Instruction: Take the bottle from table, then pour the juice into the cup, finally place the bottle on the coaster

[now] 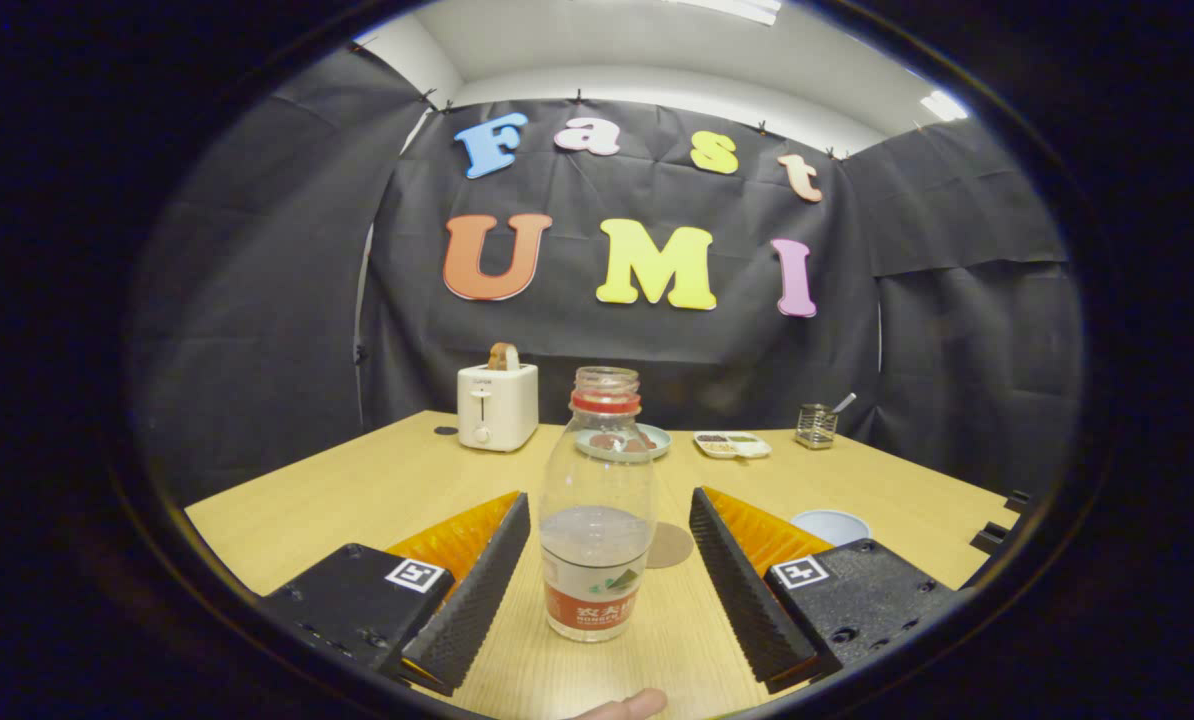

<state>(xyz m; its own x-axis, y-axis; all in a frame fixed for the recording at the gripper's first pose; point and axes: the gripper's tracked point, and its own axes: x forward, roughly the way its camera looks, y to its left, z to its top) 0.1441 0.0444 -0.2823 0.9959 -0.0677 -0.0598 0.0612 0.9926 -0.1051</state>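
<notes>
Between the two spread fingers of the gripper [597,570], the bottle [597,505] is standing upright on the table [357,490]. The fingers are resting apart on either side of the bottle body, with a visible gap on each side, so the claw is released and is grasping nothing. A fingertip of the person's hand [629,706] is showing at the near edge of the table, below the bottle.

The bottle is clear plastic, uncapped, with a red ring at the neck and a label band around the lower body. Liquid is filling only the lower part, roughly to the top of the label. Judged from this, the bottle is likely light, thin-walled and easily deformed, with a smooth surface that may slip. With the mouth open, a hard squeeze risks pushing liquid upward or tipping the bottle.

Recommended hold: mid-body, at or just above the label, where the wall is straight and the ridged pads can seat flat. Moderate closing force is advisable.

Just beyond the bottle, the round coaster [671,545] is lying flat on the table. The cup [831,526] is sitting beyond the right finger. A toaster [497,405] and a plate [624,441] are standing well behind.
</notes>
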